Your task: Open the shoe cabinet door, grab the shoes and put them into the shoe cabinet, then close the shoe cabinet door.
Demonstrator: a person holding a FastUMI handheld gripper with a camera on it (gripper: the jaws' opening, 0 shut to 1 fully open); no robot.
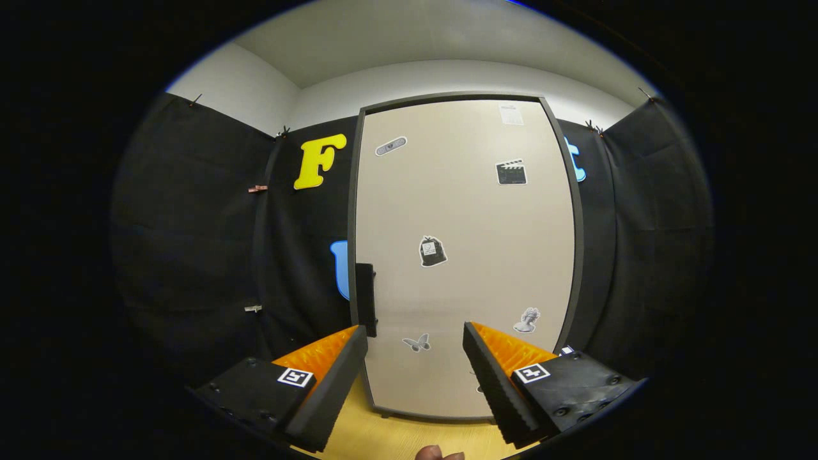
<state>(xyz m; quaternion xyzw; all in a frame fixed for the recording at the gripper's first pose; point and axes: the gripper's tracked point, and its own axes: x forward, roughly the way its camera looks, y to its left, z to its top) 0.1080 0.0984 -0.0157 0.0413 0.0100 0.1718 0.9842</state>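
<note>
Two ridged, wedge-shaped fingers (364, 364) of the gripper (415, 367) stood wide apart, holding nothing. Beyond them rose the shoe cabinet (466, 255), its smooth beige door shut in a dark frame, carrying one dark rectangular handle (365, 299) at left and six stickers.

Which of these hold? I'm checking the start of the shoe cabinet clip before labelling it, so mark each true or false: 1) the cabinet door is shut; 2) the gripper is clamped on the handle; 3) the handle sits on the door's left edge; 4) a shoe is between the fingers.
1) True: the cabinet door stands closed in its frame.
2) False: the gripper is open, its fingers spread and short of the handle.
3) True: the dark handle sits on the door's left edge, just above one finger's tip.
4) False: nothing is held; between the fingers lie the door and the wooden floor.
</note>
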